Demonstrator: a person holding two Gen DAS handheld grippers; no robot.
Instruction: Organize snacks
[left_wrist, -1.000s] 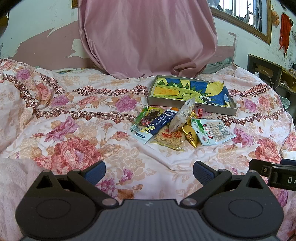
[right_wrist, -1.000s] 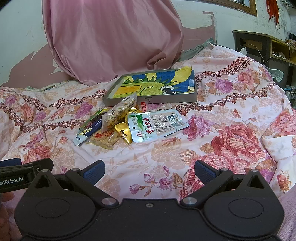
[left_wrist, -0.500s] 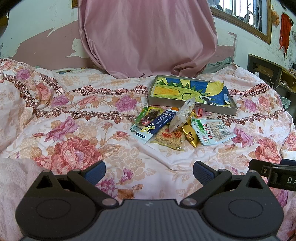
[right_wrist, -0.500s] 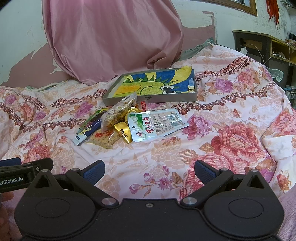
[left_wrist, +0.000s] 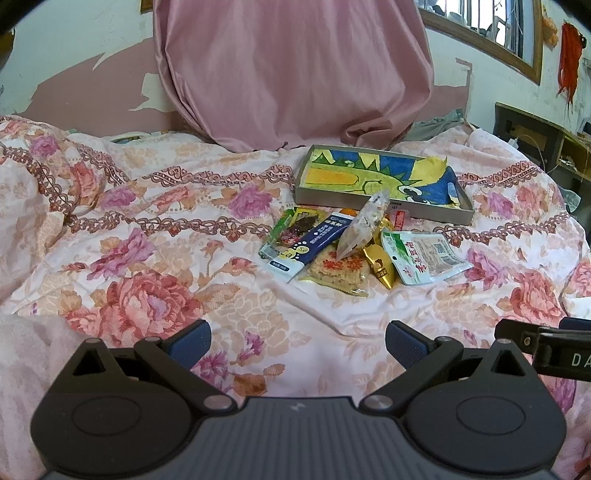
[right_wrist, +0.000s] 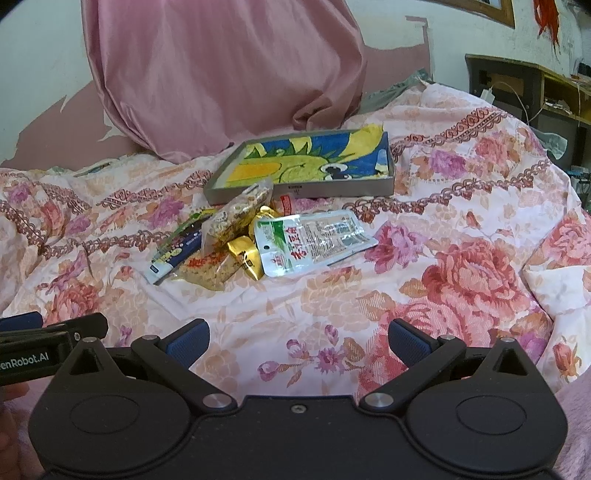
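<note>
Almost nothing has changed in the last second: in both wrist views the snack pile and the tray lie in the same places as before, and both grippers have stayed low over the bed without advancing. The left gripper is spread wide and holds nothing, and the right gripper is also wide and empty. The snacks lie in a loose heap on the floral bedspread, just in front of the shallow tray, which is lined with a yellow and blue cartoon picture and has no snack inside it yet. In the heap I can see a dark blue sachet, a green packet beside it, a clear bag of mixed snack which leans on the others, a yellow noodle-type pack below, a gold wrapper, and a white and green pouch which lies flat at the right side of the pile. This stillness means, in my judgement, that the task is not yet begun: no packet is lifted or sorted. The white and green pouch seems the easiest first pick for the right gripper, because it lies flat and partly apart from the rest. The soft bedspread can give way under the fingers, so thin packets may be hard to pinch.
</note>
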